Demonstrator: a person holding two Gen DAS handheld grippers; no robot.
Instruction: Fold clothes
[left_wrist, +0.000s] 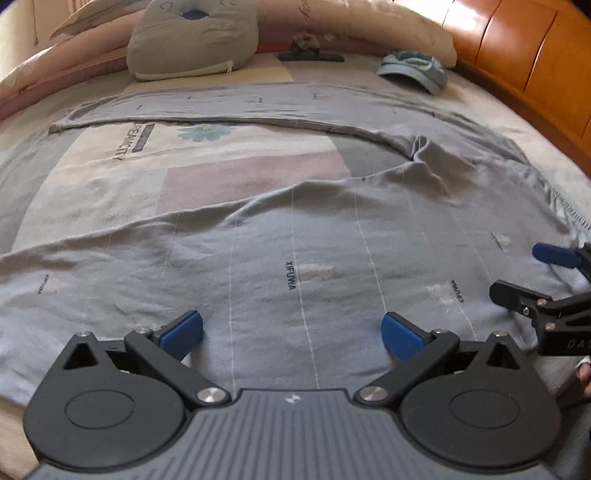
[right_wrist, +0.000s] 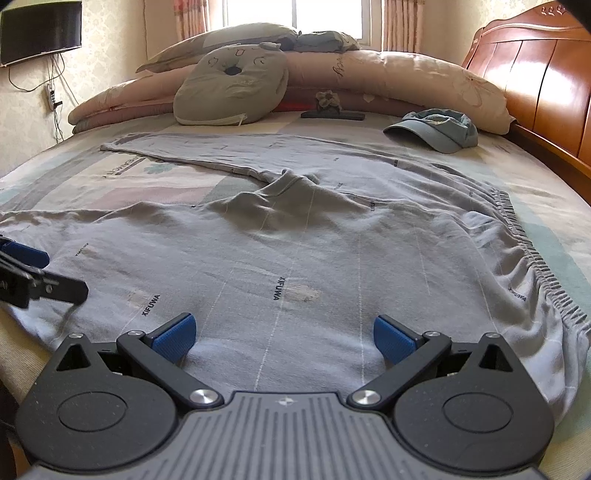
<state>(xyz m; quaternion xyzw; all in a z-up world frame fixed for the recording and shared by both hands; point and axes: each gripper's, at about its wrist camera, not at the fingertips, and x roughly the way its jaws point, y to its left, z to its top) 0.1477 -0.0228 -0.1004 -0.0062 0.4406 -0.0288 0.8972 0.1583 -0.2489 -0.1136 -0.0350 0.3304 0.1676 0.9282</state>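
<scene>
Home bedroom: bed (right_wrist: 546, 236), pillows (right_wrist: 231, 88), wooden headboard (right_wrist: 535, 74).

A blue cap (right_wrist: 439, 129) lies just beside the wooden headboard (right_wrist: 535, 85), a grey animal-face cushion (right_wrist: 232, 88) farther from it, a wall-mounted screen (right_wrist: 40, 31) farthest.

trousers (right_wrist: 295, 236) spread on the bed (right_wrist: 546, 236), waistband (right_wrist: 532, 254) right, legs running left | cap (right_wrist: 439, 129) behind them, right, near headboard (right_wrist: 535, 74) | cushion (right_wrist: 232, 88) behind, left of cap, leaning on rolled quilt (right_wrist: 388, 74) | left gripper (left_wrist: 291, 334) and right gripper (right_wrist: 284, 336) side by side over the near leg, jaws spread
</scene>
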